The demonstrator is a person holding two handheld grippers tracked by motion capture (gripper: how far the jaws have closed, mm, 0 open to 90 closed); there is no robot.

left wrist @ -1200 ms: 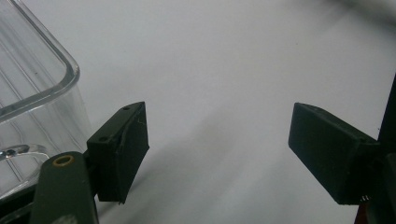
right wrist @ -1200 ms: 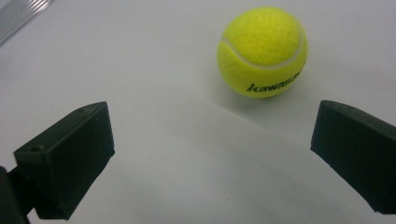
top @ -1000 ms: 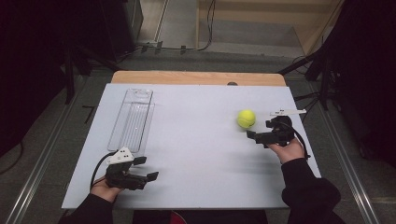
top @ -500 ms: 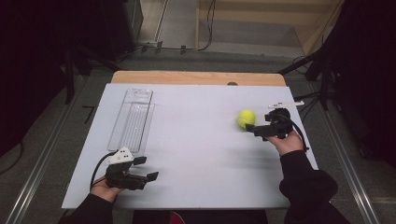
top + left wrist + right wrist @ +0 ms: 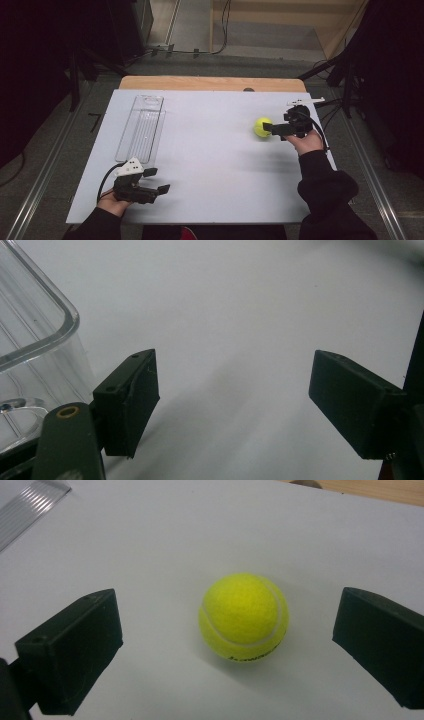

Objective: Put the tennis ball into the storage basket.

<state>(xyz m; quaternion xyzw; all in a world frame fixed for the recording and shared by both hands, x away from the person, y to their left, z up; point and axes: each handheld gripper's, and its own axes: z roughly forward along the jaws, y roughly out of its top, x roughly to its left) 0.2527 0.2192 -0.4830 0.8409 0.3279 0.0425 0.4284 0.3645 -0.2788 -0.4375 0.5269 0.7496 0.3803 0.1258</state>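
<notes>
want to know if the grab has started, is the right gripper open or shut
Open. In the right gripper view its jaws stand wide apart on either side of the ball, a gap on each side, touching nothing. The right gripper sits beside it.

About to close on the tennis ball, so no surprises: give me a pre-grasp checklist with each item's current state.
1. Right hand-held gripper open wide enough for the tennis ball: ok.
2. Ball lined up between the jaws: ok, roughly centred in the right gripper view.
3. Jaws already level with the ball's middle: cannot tell.
4. Ball resting freely on the white table, nothing touching it: ok.
5. Left hand-held gripper open and far from the ball: ok.
6. Clear tray well away from the ball: ok.
</notes>
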